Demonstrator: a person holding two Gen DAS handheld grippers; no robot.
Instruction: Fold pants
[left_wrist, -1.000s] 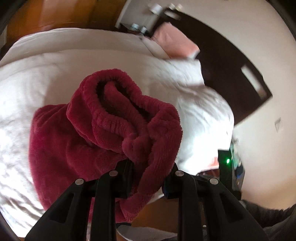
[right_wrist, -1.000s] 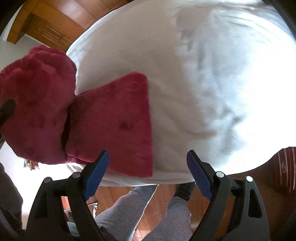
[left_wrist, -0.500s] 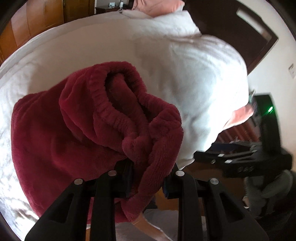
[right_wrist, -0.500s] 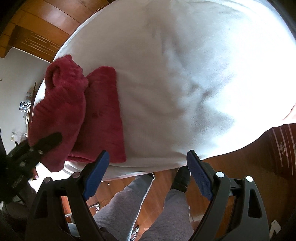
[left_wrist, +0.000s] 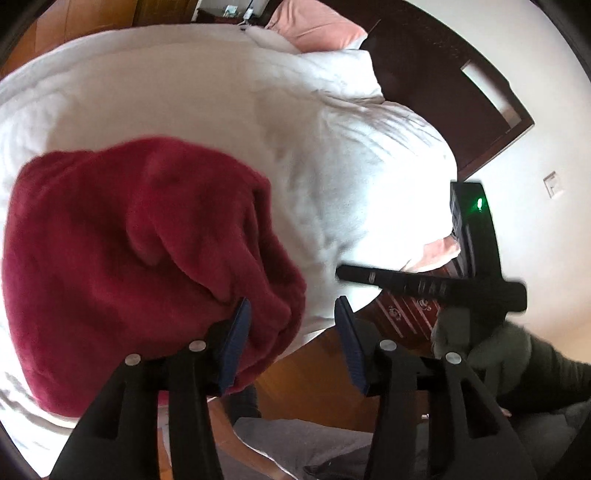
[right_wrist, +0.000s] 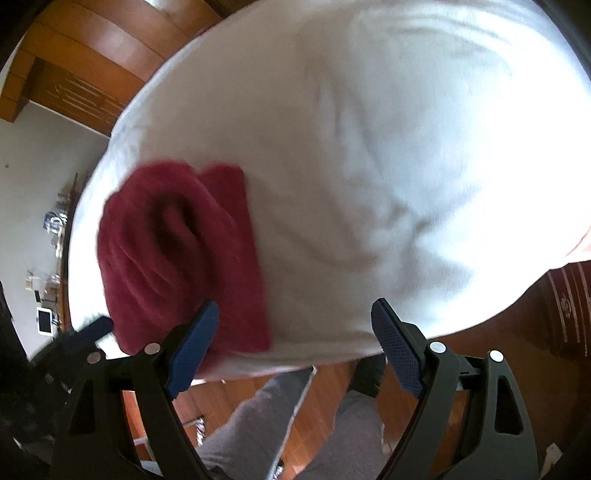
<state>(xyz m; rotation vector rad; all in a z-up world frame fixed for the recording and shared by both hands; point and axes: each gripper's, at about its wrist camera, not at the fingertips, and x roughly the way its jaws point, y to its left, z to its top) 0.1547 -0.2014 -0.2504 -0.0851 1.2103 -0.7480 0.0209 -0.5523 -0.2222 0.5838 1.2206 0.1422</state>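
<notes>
Currently the red fleece pants (left_wrist: 140, 258) lie bunched on the white bed (left_wrist: 332, 155) near its edge. Left gripper (left_wrist: 291, 339) jaws parted, fabric just beside the left pad, nothing clamped. Right gripper (right_wrist: 295, 350) spread wide, holding nothing, above the bed edge.

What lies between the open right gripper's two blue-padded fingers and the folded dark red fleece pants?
Only bare white bed cover in the right wrist view. The dark red fleece pants sit left of the right gripper, behind its left pad.
</notes>
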